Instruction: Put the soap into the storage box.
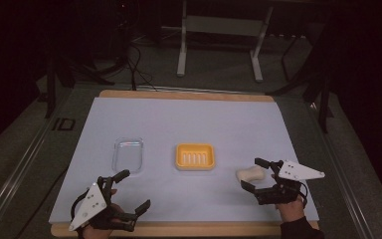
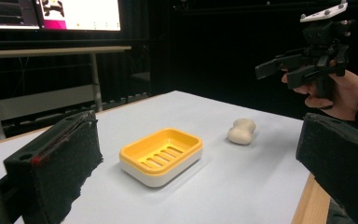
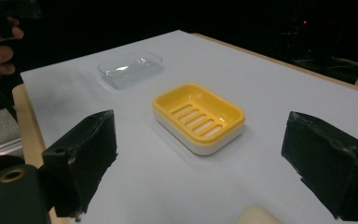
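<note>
Dark room, white sheet [image 1: 189, 124] on wooden table. Left gripper [image 1: 132, 191] at near left corner, jaws spread wide, empty, nothing between them. Right gripper [image 1: 252, 173] at near right, jaws wide apart, gripping nothing; one cream soap bar [image 1: 251, 174] lies on sheet between its jaw tips, contact unclear. One yellow soap dish [image 1: 195, 156] mid-sheet. One clear lid [image 1: 128, 154] left of dish, apart.
</note>
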The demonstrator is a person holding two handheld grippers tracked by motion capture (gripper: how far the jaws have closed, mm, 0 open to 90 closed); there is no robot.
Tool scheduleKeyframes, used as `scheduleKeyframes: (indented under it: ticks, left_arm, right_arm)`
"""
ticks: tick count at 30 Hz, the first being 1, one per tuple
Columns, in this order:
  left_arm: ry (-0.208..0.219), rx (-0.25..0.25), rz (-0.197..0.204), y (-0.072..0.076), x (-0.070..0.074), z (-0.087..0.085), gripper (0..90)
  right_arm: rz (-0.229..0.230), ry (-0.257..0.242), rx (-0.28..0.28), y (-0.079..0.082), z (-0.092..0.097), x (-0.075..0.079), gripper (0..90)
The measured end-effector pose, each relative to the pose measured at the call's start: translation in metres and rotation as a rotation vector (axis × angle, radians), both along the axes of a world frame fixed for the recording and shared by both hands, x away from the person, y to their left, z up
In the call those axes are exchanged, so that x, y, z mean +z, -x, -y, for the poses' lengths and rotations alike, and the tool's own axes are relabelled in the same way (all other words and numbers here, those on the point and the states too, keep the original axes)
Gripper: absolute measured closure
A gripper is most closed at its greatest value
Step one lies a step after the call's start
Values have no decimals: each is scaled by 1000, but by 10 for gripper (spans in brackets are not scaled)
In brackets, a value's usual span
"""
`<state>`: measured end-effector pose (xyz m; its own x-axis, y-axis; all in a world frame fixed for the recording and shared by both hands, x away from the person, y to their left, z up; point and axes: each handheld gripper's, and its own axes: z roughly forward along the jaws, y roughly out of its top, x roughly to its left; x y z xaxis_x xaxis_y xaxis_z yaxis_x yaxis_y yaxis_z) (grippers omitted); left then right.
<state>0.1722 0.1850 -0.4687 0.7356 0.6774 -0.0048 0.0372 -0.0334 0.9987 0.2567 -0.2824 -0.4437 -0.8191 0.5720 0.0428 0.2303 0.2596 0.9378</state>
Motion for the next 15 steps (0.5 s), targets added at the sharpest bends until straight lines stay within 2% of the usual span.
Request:
scheduleKeyframes:
  ticks: [6,11,15]
  left_arm:
    - [-2,-4,-3,0,0,0,0]
    - [-4,-5,-4,-1,0,1,0]
    - [-7,-2,-4,0,0,0,0]
  right_arm:
    - [-23,22,56,-2,-3,0,101]
    - [-13,33,68,-5,-1,5,101]
    - [-31,35,102,-10,0,9,100]
